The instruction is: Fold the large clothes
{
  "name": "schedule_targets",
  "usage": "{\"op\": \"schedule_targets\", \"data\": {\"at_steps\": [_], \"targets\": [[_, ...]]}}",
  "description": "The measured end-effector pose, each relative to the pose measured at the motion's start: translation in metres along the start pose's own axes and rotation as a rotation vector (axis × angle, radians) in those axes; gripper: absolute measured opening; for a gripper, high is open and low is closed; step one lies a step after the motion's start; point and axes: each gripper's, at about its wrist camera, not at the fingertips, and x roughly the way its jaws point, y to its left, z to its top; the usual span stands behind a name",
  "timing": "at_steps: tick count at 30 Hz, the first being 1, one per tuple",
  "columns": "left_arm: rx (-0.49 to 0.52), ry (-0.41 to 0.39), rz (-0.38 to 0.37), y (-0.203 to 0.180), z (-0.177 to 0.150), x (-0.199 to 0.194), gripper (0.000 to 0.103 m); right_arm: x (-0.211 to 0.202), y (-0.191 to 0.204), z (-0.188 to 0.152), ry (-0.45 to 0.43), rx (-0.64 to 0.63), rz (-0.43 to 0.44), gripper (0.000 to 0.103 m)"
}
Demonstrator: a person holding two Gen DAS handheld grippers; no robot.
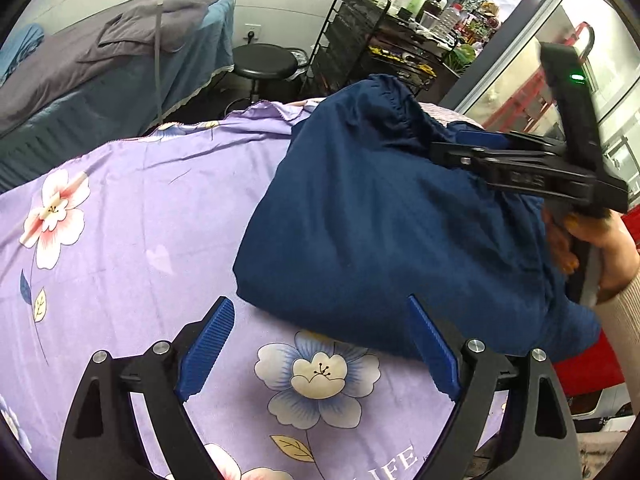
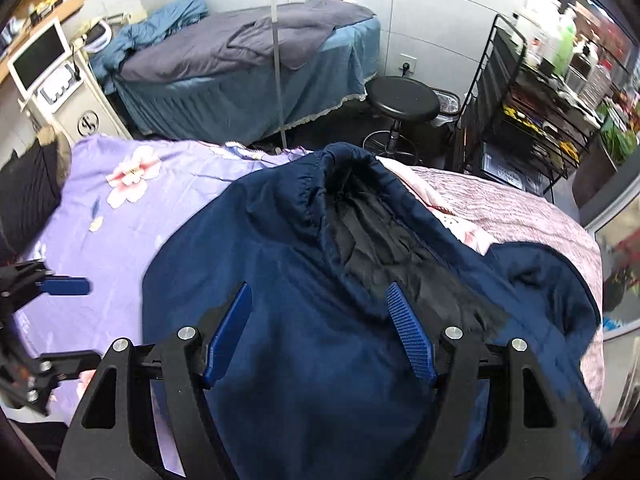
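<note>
A navy blue jacket (image 1: 380, 216) lies folded over in a heap on a purple floral sheet (image 1: 140, 208). In the right wrist view the jacket (image 2: 288, 264) shows its black lining (image 2: 372, 232) and a gathered elastic edge at the far end. My left gripper (image 1: 320, 344) is open above the sheet at the jacket's near edge, with nothing between its pads. My right gripper (image 2: 320, 332) hovers open over the jacket's middle. In the left wrist view my right gripper (image 1: 476, 148) reaches in from the right, carried by a hand (image 1: 608, 252). My left gripper (image 2: 64, 286) shows at the left edge.
A mauve textured cover (image 2: 520, 208) lies on the bed's right side. Beyond stand a second bed with blue cover and grey blanket (image 2: 248, 52), a black stool (image 2: 400, 100), a black trolley with bottles (image 2: 532, 92) and a white machine with a screen (image 2: 44, 64).
</note>
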Motion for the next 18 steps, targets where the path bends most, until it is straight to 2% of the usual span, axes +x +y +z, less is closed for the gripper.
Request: {"op": "schedule_targets", "data": {"at_steps": [1,2,4,6,9,12,16,18], "targets": [[-0.002,0.002,0.0,0.001,0.0,0.0,0.085,0.009,-0.002,0.002,0.018,0.001,-0.018,0.055],[-0.003,0.005,0.001,0.001,0.0,0.001,0.085,0.016,-0.007,0.003,0.035,0.011,-0.029,0.032],[-0.001,0.009,0.003,0.0,0.0,0.001,0.085,0.026,-0.022,0.004,0.054,0.057,-0.052,0.013],[0.003,0.013,0.004,0.0,0.001,0.002,0.085,0.025,-0.039,0.005,0.029,0.117,-0.035,0.006],[0.006,0.019,0.004,0.0,0.0,0.004,0.085,0.022,-0.07,0.015,-0.008,0.249,-0.01,0.004],[0.003,0.024,0.005,0.0,-0.001,0.006,0.085,0.028,-0.081,0.026,-0.017,0.279,-0.034,0.003],[-0.002,0.032,0.01,-0.001,0.0,0.008,0.085,0.06,-0.091,0.03,0.046,0.297,-0.188,0.001],[0.001,0.027,0.012,-0.001,0.0,0.005,0.085,0.076,-0.1,0.023,0.086,0.347,-0.175,0.001]]}}
